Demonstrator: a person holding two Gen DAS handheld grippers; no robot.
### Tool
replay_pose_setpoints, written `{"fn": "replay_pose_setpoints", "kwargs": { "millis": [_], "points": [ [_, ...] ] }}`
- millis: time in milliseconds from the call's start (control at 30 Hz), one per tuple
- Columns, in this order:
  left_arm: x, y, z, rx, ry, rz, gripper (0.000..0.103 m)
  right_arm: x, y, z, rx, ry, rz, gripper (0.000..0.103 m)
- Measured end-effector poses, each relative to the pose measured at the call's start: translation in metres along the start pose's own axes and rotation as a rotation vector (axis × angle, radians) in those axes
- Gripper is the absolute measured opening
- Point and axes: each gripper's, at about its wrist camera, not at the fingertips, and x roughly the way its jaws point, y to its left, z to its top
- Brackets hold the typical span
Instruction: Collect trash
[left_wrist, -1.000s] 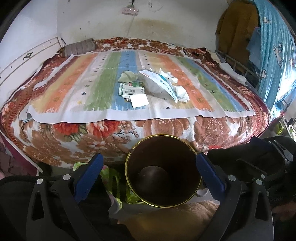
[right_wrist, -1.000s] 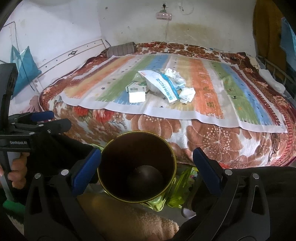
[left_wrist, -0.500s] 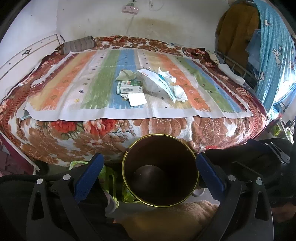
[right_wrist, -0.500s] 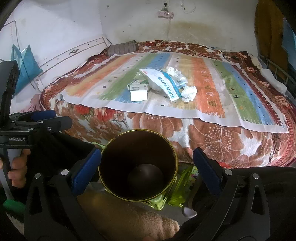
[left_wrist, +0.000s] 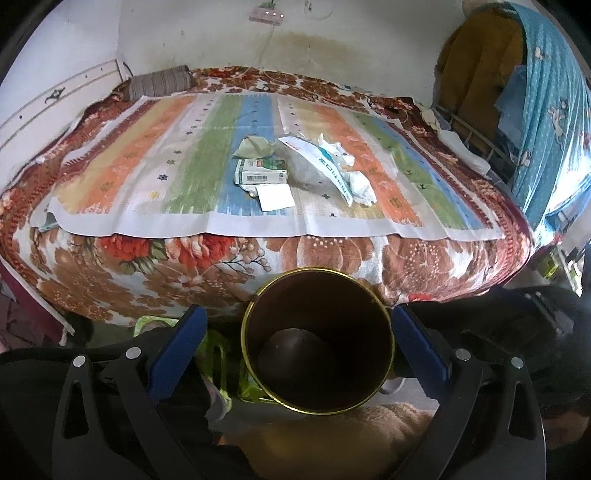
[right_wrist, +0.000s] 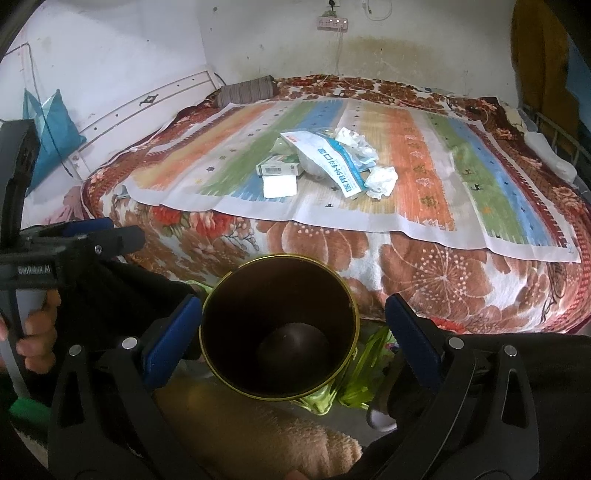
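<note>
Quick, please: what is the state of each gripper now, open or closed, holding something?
Left gripper: open, holding nothing.
Right gripper: open, holding nothing.

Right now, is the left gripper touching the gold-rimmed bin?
Apart. The left wrist view shows the left gripper open, its blue pads framing the bin, which stands lower on the floor; neither pad meets the gold rim.

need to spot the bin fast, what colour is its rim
Gold rim on a dark brown bin, clearest in the left wrist view.

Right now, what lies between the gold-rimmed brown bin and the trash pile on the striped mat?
In both views: bare mat edge and floral blanket between bin and trash.
</note>
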Motion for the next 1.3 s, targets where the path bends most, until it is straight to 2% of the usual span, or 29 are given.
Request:
{"fn": "replay_pose_setpoints", "kwargs": {
  "millis": [300,533,667,867,1000,1100,1300],
  "points": [
    [0.01,0.002,0.017,0.003,0.034,-0.011,0.097,0.007,-0.005,0.019,0.009,0.006,-0.008,0.094],
    [0.02,0.004,0.042,0.031,0.047,0.051,0.097,0.02,-0.005,0.046,-0.038,0.02,-0.036,0.094],
    [0.02,-0.003,0.061,0.111,0.015,0.11,0.097,0.03,-0.006,0.058,-0.061,0.043,-0.048,0.094],
    [0.039,0.007,0.085,0.097,0.072,0.113,0.097,0.043,-0.011,0.08,-0.087,0.063,-0.058,0.094],
    [0.053,0.017,0.099,0.048,0.111,0.038,0.097,0.054,-0.009,0.095,-0.106,0.075,-0.061,0.094],
    [0.058,0.018,0.107,0.055,0.102,0.033,0.097,0.064,-0.008,0.104,-0.125,0.084,-0.074,0.094],
    [0.081,0.03,0.124,-0.006,0.148,-0.028,0.097,0.087,-0.021,0.123,-0.09,0.122,-0.068,0.094]
  ]
}}
